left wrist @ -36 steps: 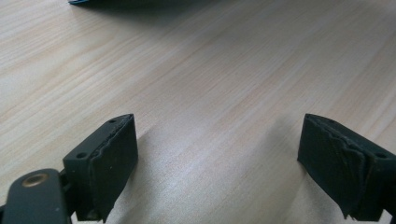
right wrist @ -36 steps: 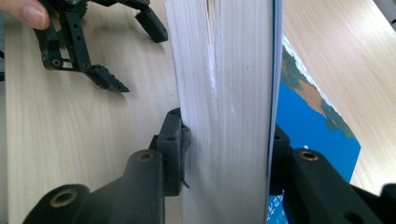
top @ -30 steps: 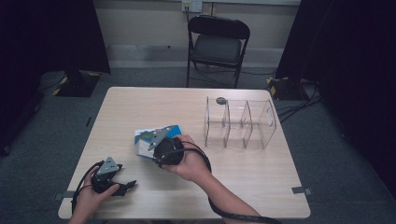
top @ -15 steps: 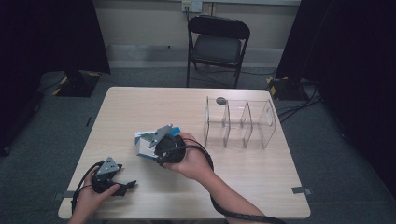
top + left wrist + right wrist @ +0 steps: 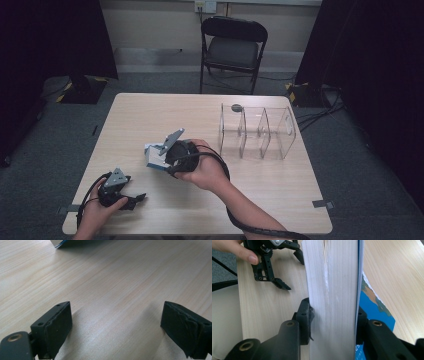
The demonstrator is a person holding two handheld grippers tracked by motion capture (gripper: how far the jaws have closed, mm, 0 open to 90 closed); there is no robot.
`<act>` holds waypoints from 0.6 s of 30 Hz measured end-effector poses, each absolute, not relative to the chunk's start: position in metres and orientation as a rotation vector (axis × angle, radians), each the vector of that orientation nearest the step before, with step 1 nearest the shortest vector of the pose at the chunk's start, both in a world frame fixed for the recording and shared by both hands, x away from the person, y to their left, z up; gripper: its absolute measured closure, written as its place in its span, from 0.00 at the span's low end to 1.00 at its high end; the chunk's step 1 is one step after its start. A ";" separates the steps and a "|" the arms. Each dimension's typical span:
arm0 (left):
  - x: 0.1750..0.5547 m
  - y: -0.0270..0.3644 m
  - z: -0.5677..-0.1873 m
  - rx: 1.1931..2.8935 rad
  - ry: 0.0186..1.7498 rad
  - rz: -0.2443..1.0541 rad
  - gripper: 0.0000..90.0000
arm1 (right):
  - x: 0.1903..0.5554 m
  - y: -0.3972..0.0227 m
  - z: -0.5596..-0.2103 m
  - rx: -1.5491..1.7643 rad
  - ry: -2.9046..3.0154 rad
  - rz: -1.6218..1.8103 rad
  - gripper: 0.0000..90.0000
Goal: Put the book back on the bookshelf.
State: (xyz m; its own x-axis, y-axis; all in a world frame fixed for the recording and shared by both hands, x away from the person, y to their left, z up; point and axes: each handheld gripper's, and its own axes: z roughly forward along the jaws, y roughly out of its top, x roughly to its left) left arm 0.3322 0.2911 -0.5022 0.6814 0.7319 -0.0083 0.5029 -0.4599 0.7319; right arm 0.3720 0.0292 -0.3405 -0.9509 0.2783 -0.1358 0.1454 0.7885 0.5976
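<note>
Left gripper [image 5: 131, 199] sat near the front-left corner of the table [image 5: 150, 110], jaws spread wide with nothing between them; in the left gripper view just bare wood between the two pads [image 5: 58, 327], with a corner of the book [image 5: 61, 243] at the top edge. Moving right: the book [image 5: 155, 156] was left of table centre, raised on edge and tilted, well apart from the left gripper. Right gripper [image 5: 170, 159] was clamped on it. In the right gripper view the jaws pinched across the thickness of the page block [image 5: 332, 290], blue cover [image 5: 374, 307] on one side, pages facing the camera, and the left gripper [image 5: 287, 270] showed farther off. Grip looked close to one end of the book, not its middle. Far right: clear three-bay organizer [image 5: 257, 132] standing upright, a small dark disc [image 5: 236, 107] at its back-left corner. Risks as I read it: off-centre pinch lets the book pivot or swing between the pads when lifted; the soft cover could slide against the page block so the pages fan out and slip. If the book was headed for a bay, a tilted entry could catch a divider wall and shove or tip the light organizer.
</note>
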 end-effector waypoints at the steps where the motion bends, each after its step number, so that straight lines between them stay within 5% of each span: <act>1: 0.333 0.291 -0.502 2.162 0.937 0.405 0.11 | 0.371 0.029 -0.339 0.344 2.770 0.884 0.69; 18: 0.333 0.292 -0.502 2.167 0.943 0.406 0.09 | 0.367 0.028 -0.331 0.321 2.796 0.868 0.69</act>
